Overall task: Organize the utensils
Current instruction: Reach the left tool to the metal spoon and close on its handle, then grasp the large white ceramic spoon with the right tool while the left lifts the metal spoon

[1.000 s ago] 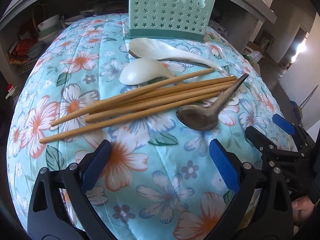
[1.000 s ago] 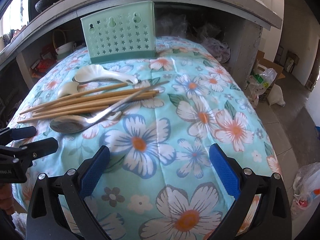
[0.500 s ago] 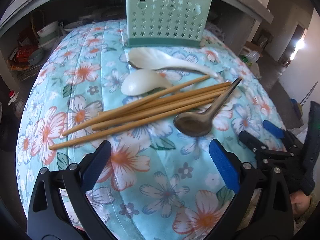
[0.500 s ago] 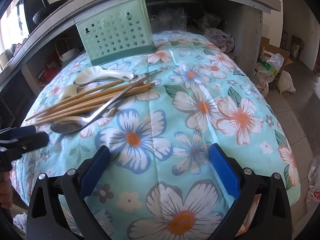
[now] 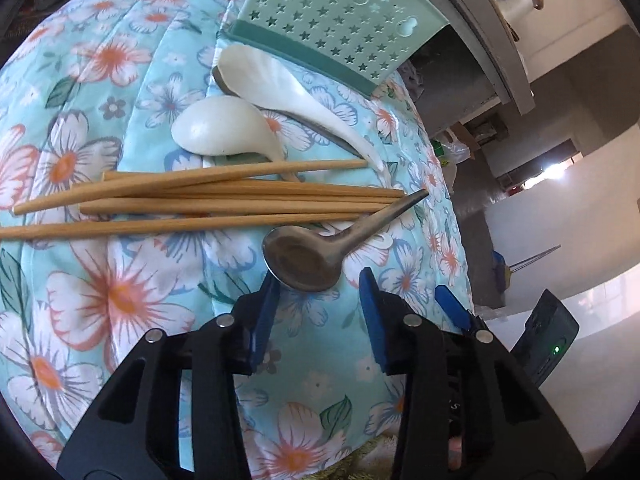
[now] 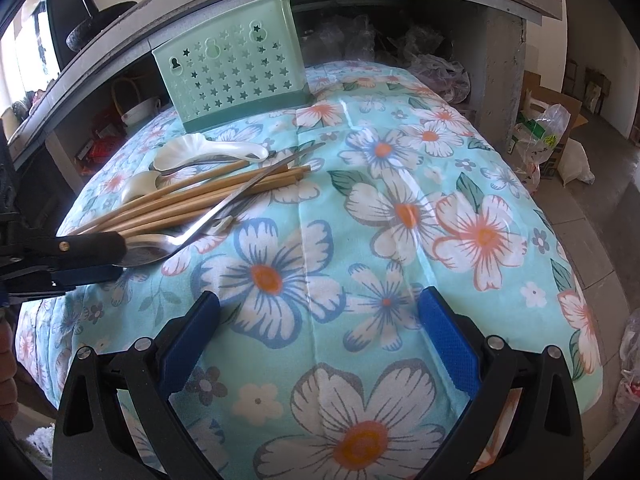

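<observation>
A metal spoon (image 5: 308,258) lies on the floral cloth, its handle across several wooden chopsticks (image 5: 208,204). Two white ceramic spoons (image 5: 224,128) lie behind them, before a green perforated utensil holder (image 5: 332,20). My left gripper (image 5: 320,280) is tilted and partly closed, its blue pads on either side of the metal spoon's bowl; the left pad is at the bowl's edge, the right one is apart. In the right wrist view it (image 6: 92,256) comes in from the left at the spoon (image 6: 148,250). My right gripper (image 6: 320,320) is open and empty over the cloth, to the right of the utensils.
The floral cloth (image 6: 400,216) covers a rounded table. A concrete shelf with clutter stands behind the holder (image 6: 236,76). Plastic bags and boxes (image 6: 544,132) lie on the floor at the right. My right gripper also shows in the left wrist view (image 5: 452,304) near the table's right edge.
My left gripper has moved forward and rolled to the side, its jaws have narrowed around the metal spoon's bowl. My right gripper has barely moved and stays open.
</observation>
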`<state>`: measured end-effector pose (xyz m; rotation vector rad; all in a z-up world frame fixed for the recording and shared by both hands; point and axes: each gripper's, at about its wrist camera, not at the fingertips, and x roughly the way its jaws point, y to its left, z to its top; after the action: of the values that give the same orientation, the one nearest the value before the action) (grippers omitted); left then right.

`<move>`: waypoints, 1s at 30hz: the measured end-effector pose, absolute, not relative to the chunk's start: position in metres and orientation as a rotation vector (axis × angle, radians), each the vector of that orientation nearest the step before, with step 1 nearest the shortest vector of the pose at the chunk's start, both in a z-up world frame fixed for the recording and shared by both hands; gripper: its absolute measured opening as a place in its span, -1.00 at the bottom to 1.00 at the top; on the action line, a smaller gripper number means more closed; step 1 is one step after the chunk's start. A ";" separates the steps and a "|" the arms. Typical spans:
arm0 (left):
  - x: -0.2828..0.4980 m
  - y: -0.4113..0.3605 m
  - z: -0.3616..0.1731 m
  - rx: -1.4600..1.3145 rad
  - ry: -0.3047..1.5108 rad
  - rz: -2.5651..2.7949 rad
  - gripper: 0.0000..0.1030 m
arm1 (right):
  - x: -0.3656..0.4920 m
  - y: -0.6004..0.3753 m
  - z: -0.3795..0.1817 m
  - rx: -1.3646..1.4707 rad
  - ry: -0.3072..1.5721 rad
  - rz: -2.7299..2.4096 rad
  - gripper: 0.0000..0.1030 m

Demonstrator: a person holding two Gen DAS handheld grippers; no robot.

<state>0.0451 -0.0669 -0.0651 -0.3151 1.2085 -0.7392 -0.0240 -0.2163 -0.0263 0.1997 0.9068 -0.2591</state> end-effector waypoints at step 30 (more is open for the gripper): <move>0.035 -0.026 0.017 -0.280 0.808 -0.678 -0.98 | -0.024 -0.209 -0.015 0.075 0.890 -0.226 0.79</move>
<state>0.0346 -0.0258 0.0172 -0.2800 0.8084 -0.6780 -0.0241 -0.2091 -0.0148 0.0752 0.8895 -0.2259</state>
